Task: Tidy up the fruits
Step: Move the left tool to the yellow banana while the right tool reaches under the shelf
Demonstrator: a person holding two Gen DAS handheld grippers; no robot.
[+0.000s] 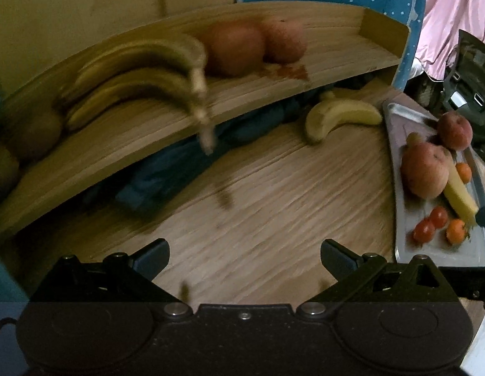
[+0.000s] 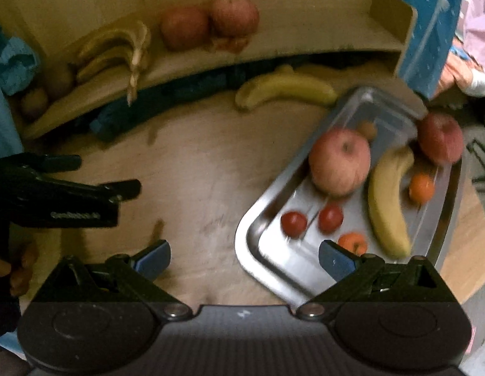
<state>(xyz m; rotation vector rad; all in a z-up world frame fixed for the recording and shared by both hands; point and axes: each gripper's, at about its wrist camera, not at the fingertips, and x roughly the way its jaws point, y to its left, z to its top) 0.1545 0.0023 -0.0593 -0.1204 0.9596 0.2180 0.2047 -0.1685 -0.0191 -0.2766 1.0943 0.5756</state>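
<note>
Your left gripper (image 1: 245,258) hangs over the bare wooden table (image 1: 258,206) with its jaws spread wide and nothing between them. Your right gripper (image 2: 244,258) is spread just as wide and empty, its right finger over the near corner of the metal tray (image 2: 273,260). In that tray lie a large apple (image 2: 339,161), a second apple (image 2: 441,138) at the far rim, a banana (image 2: 384,202), two tomatoes (image 2: 330,218) and two small oranges (image 2: 352,242). Another banana (image 2: 286,91) lies on the table beside the tray. On the wooden shelf (image 2: 305,36) sit a banana bunch (image 2: 114,51), two apples (image 2: 211,23) and brown fruits (image 2: 34,101) at the left end.
</note>
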